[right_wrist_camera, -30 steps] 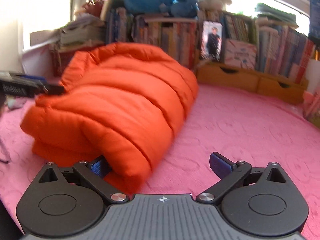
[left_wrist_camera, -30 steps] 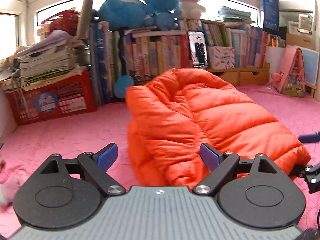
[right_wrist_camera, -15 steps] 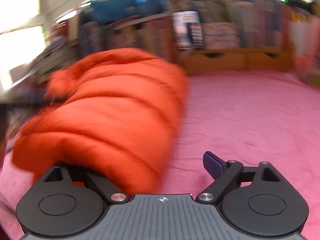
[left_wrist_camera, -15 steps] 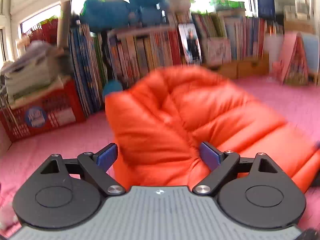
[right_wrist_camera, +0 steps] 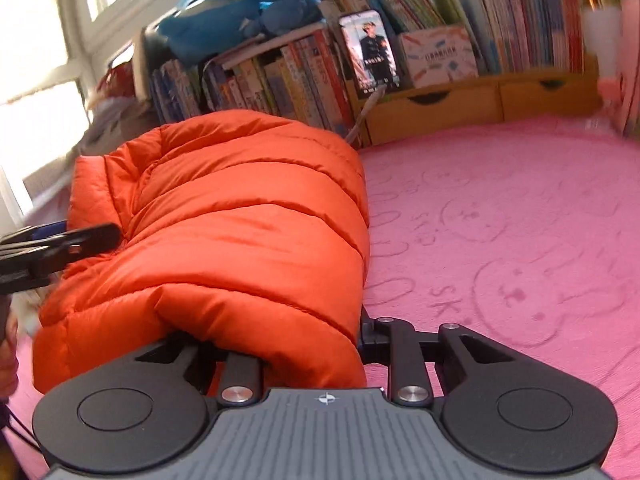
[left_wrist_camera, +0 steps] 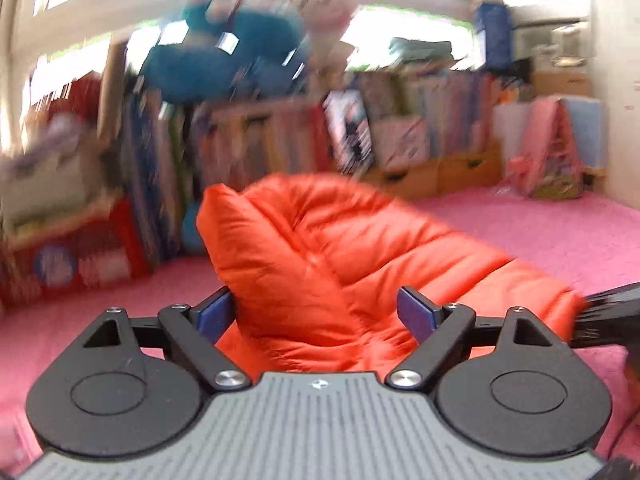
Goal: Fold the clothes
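An orange puffer jacket lies folded into a thick roll on the pink blanket. My left gripper straddles one end of it with wide jaws that are closing; the padded cloth fills the gap between the blue pads. In the right wrist view the jacket runs away from me, and my right gripper has its jaws closing tight on the near fold, with the left finger buried under cloth. The left gripper shows at the jacket's far left end, and the right gripper at the right edge of the left wrist view.
A row of books with blue plush toys on top lines the back. Wooden drawers stand at the back right, a red crate at the back left. Bare pink blanket spreads to the right of the jacket.
My right gripper's jaws have drawn together on the jacket's near fold. My left gripper has moved in over the other end, which has bunched up and risen.
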Demonstrator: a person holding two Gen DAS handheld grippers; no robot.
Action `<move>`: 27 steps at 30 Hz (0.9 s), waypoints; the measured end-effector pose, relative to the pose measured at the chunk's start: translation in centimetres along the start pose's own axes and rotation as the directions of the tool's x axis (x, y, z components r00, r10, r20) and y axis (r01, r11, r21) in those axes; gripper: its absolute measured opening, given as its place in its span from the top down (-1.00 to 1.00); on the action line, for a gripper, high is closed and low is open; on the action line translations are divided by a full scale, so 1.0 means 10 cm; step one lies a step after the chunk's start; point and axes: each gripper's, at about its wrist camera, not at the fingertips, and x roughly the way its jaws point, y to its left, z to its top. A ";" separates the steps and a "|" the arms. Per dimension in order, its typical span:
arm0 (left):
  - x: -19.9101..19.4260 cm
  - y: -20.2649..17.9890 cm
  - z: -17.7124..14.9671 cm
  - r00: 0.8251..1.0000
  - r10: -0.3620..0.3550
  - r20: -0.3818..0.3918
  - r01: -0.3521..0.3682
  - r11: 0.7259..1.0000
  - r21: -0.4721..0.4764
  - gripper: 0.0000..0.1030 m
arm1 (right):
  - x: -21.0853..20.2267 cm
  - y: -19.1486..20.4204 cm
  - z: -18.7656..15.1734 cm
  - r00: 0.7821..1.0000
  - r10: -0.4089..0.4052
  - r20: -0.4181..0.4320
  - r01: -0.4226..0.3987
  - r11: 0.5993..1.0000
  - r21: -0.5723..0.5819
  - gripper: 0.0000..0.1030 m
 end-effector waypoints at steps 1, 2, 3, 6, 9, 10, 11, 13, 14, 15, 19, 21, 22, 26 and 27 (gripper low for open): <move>-0.08 -0.05 0.02 1.000 -0.019 0.024 0.019 0.999 0.035 -0.70 | 0.00 -0.04 0.01 1.000 0.015 -0.005 -0.015 0.999 0.035 0.51; -0.14 -0.10 0.04 0.998 -0.037 0.042 0.034 0.997 0.071 -0.70 | 0.00 -0.08 0.02 1.000 0.029 -0.009 -0.029 0.997 0.066 0.51; -0.21 -0.16 0.05 0.997 -0.057 0.058 0.050 0.993 0.105 -0.70 | 0.00 -0.12 0.03 0.999 0.042 -0.012 -0.041 0.995 0.094 0.51; -0.39 -0.29 0.06 0.987 -0.116 0.108 0.096 0.980 0.173 -0.71 | 0.01 -0.23 0.05 0.996 0.086 -0.017 -0.082 0.981 0.176 0.53; -0.43 -0.43 0.07 0.978 -0.175 0.111 0.148 0.964 0.222 -0.71 | 0.04 -0.33 0.08 0.990 0.138 -0.014 -0.129 0.956 0.262 0.54; -0.40 -0.50 0.05 0.977 -0.190 0.098 0.160 0.954 0.253 -0.72 | 0.05 -0.38 0.08 0.987 0.161 -0.012 -0.150 0.941 0.304 0.55; -0.37 -0.58 0.02 0.976 -0.201 0.083 0.170 0.943 0.287 -0.72 | 0.05 -0.42 0.08 0.983 0.182 -0.007 -0.168 0.925 0.340 0.55; -0.30 -0.75 -0.05 0.977 -0.210 0.048 0.178 0.912 0.371 -0.72 | 0.05 -0.46 0.09 0.981 0.195 -0.001 -0.181 0.912 0.368 0.56; -0.28 -0.83 -0.10 0.976 -0.217 0.031 0.185 0.891 0.416 -0.72 | 0.06 -0.47 0.09 0.981 0.196 0.001 -0.183 0.910 0.371 0.56; -0.25 -0.92 -0.15 0.975 -0.222 0.015 0.191 0.867 0.459 -0.73 | 0.06 -0.46 0.10 0.981 0.195 0.002 -0.182 0.912 0.368 0.56; -0.10 -1.26 -0.37 0.981 -0.190 -0.029 0.168 0.774 0.611 -0.73 | 0.06 -0.44 0.11 0.979 0.205 0.010 -0.194 0.907 0.375 0.56; 0.01 -1.40 -0.46 0.990 -0.139 -0.018 0.114 0.729 0.675 -0.74 | 0.06 -0.45 0.11 0.975 0.222 0.016 -0.210 0.895 0.393 0.56; 0.07 -1.45 -0.50 0.994 -0.107 -0.002 0.078 0.712 0.698 -0.74 | 0.06 -0.47 0.11 0.973 0.232 0.018 -0.219 0.889 0.402 0.56; 0.27 -1.50 -0.54 0.999 -0.047 0.010 0.025 0.696 0.718 -0.75 | 0.09 -0.54 0.10 0.958 0.285 0.021 -0.262 0.845 0.466 0.56; 0.28 -1.51 -0.55 0.999 -0.039 0.015 0.016 0.691 0.723 -0.74 | 0.09 -0.56 0.09 0.955 0.295 0.023 -0.269 0.835 0.480 0.56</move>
